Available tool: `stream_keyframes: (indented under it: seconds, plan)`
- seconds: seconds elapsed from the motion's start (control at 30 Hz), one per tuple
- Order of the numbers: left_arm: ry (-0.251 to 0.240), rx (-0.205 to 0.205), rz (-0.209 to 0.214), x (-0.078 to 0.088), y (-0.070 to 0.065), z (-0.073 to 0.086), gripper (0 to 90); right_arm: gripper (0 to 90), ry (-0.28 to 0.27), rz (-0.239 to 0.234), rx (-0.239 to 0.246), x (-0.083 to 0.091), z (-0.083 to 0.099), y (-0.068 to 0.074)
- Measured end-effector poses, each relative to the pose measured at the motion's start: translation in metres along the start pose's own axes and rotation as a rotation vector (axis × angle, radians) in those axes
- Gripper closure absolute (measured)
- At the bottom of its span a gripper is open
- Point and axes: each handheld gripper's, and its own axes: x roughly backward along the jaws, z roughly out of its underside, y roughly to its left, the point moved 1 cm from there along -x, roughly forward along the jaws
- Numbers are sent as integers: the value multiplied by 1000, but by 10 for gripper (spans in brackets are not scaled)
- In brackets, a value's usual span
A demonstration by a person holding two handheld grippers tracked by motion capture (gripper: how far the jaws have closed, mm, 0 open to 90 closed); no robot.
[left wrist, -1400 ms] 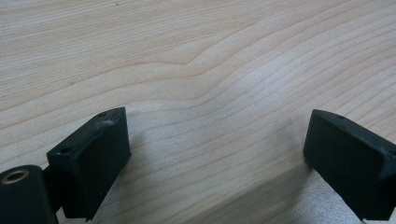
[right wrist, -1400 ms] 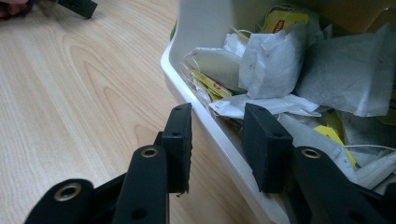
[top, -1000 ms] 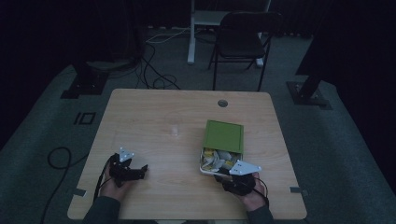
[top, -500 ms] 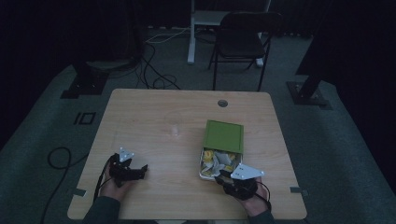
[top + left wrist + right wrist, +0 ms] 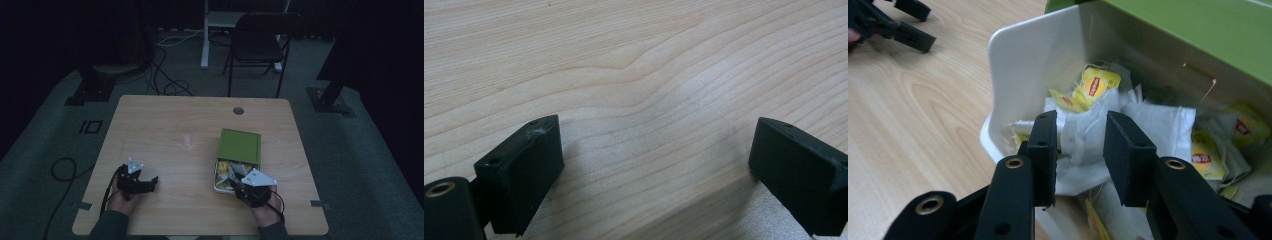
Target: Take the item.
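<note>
A white box (image 5: pixel 218 186) with a green lid (image 5: pixel 240 145) slid half back lies on the right of the wooden table (image 5: pixel 165 115). It holds several white tea bags (image 5: pixel 1158 125) with yellow tags (image 5: pixel 1095 82). My right gripper (image 5: pixel 236 181) reaches into the open near end of the box. In the right gripper view its jaws (image 5: pixel 1080 135) stand narrow, pinching a crumpled white tea bag (image 5: pixel 1079 131). My left gripper (image 5: pixel 151 183) rests low at the table's near left, and in its own view it (image 5: pixel 654 165) is wide open over bare wood.
A faint small clear object (image 5: pixel 187 139) stands mid-table. A round cable hole (image 5: pixel 238 110) is near the far edge. A dark chair (image 5: pixel 260 42) and cables (image 5: pixel 165 60) lie on the floor beyond. The left gripper (image 5: pixel 893 22) shows far off in the right gripper view.
The right gripper has shifted slightly over the open end of the box. The left gripper has stayed put.
</note>
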Motion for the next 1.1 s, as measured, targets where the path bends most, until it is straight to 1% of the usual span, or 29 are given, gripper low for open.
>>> stream_keyframes:
  seconds: [0.03,0.17,0.3,0.33,0.43,0.47,0.5,0.53,0.57,0.7,0.77,1.0,1.1]
  plan:
    - [0,0,0,0,0,0,80,656,5,8,5,-1,-1,1]
    - [0,0,0,0,0,0,80,642,28,7,14,-7,-2,3]
    - [0,0,0,0,0,0,79,643,43,14,3,-11,-2,3]
    - [0,0,0,0,0,0,80,647,47,13,-13,-12,-2,1]
    - [0,0,0,0,0,0,80,699,51,22,-23,-12,-3,0]
    - [0,0,0,0,0,0,80,699,51,22,-23,-12,-3,0]
    - [0,0,0,0,0,0,80,743,54,23,-23,-12,-3,-1]
    - [0,0,0,0,0,0,80,819,45,23,-23,-11,-3,-2]
    - [0,0,0,0,0,0,80,846,44,26,-22,-10,-4,-3]
    - [0,0,0,0,0,0,80,869,27,20,-31,-6,-5,-4]
    - [0,0,0,0,0,0,80,878,10,24,-35,-1,-6,-5]
    - [0,0,0,0,0,0,79,881,-15,23,-21,12,-14,-6]
    - [0,0,0,0,0,0,80,883,-32,17,-24,17,-16,-7]
